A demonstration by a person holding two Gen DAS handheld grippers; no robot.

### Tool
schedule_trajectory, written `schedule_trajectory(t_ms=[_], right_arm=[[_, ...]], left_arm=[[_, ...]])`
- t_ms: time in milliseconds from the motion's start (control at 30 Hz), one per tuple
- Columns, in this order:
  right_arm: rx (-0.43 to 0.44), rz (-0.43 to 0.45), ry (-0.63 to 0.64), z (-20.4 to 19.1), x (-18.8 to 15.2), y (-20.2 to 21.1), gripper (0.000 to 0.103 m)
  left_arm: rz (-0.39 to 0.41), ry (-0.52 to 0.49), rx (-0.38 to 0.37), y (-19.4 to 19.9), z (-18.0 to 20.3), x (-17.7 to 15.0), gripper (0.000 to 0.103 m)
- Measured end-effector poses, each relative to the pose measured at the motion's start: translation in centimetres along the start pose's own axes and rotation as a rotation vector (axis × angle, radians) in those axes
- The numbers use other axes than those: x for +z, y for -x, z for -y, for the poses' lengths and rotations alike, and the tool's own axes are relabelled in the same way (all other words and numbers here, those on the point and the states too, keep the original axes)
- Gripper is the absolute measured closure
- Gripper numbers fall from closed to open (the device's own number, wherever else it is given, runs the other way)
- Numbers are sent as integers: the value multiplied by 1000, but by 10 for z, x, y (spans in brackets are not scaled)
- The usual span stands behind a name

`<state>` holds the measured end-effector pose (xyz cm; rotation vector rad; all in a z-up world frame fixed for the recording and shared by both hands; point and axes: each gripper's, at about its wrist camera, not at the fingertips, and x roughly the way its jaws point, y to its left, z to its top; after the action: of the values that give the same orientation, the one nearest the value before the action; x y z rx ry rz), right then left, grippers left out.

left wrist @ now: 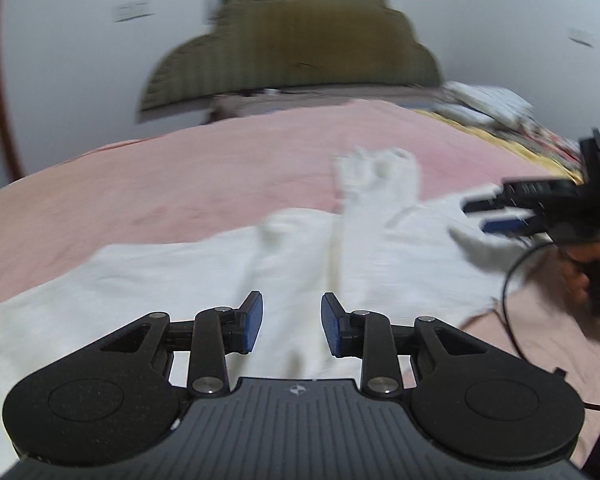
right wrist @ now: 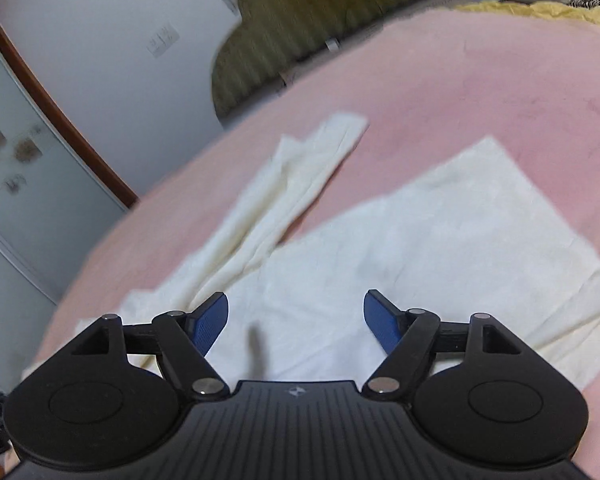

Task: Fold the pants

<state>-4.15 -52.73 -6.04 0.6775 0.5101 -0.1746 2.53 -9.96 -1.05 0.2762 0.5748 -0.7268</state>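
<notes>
The cream pants [right wrist: 400, 264] are spread on the pink bed [right wrist: 480, 80], one leg splayed leftward, presumably awaiting a fold. The left tongs [left wrist: 292, 326] are held partly open, empty, above the fabric. The right tongs [right wrist: 296, 322] are held wide, nothing gripped.

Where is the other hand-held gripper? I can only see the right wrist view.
Observer: The left hand-held gripper hangs over the white pants, jaws apart, nothing between them.
Operator: Can you see mine from there?
Observer: Yes. The right hand-held gripper is at the right edge of the left wrist view, with a hand around its handle.
Operator: Is anything dangling?
Observer: A black cable loops down beside that hand.
</notes>
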Motion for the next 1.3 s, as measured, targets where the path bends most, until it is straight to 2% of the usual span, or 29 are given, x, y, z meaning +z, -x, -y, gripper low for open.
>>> schedule_trajectory(t_ms=[100,133,167,267,400,500,600,667,733,800,833,900,967,1033,1100,1233,1300], right_arm=[[-177,41,98,-12,6,-1,28],[-202,38,114,-16,8,-3,28],[-187,36,113,-19,10,-4,27],[-71,24,111,-36,13,-9,26],[-68,17,238,-68,38,-35,26],[-57,25,360,-110,49,-61,26],[-43,-18,430,-143,59,-108,16],[-102,-77,471,-155,61,-146,16],[-222,-142,530,-157,58,-184,16],[-327,-151,597,-153,51,-205,16],[-318,-121,600,-150,50,-203,13],[-328,-115,588,-145,50,-199,14],[-309,-119,622,-143,49,-193,21],[-258,-142,580,-140,51,-186,57],[-226,-146,526,-136,58,-185,71],[-116,-134,326,-111,72,-171,85],[-52,-107,222,-97,77,-157,89]], left_arm=[[-24,-5,-57,-16,16,-2,65],[-35,0,-66,-22,18,-4,65],[-46,5,-70,-27,20,-6,65],[-67,15,-84,-37,22,-11,65],[-96,42,-128,-56,20,-7,65],[-89,59,-138,-69,24,-10,65],[-67,83,-146,-73,24,-17,65],[-43,68,-145,-73,25,-21,63],[-21,56,-143,-72,26,-26,62],[-7,46,-146,-73,27,-29,57],[-4,43,-152,-73,27,-30,55],[0,40,-165,-73,28,-31,50],[-1,41,-174,-75,27,-30,47],[-1,41,-181,-76,27,-30,45],[-1,39,-179,-77,27,-29,45],[0,43,-180,-79,25,-29,47],[0,47,-163,-79,25,-29,57]])
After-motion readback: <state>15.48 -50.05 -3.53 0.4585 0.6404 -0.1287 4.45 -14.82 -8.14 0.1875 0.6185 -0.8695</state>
